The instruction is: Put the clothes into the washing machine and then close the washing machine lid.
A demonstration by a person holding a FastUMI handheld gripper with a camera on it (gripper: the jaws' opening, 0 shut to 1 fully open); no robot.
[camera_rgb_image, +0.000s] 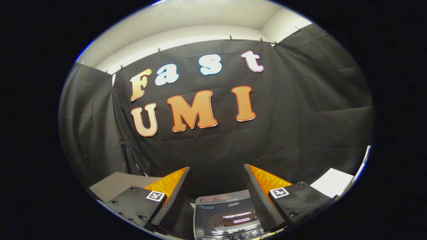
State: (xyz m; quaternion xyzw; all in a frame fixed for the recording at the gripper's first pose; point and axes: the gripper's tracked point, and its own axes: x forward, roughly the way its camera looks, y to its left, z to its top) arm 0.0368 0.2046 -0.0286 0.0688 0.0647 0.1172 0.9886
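Observation:
My gripper (217, 175) is open, its two fingers spread wide with nothing between them. It is held high and points at the booth's black wall. Low between the fingers sits the washing machine (227, 216), seen from above. Its glossy dark lid lies flat and shut, mirroring ceiling lights. A strip of buttons runs along its near edge. No clothes are in sight.
A grey flat surface (116, 185) lies beyond the left finger. A white sheet or board (333, 182) lies beyond the right finger. The black cloth wall stands close behind the machine.

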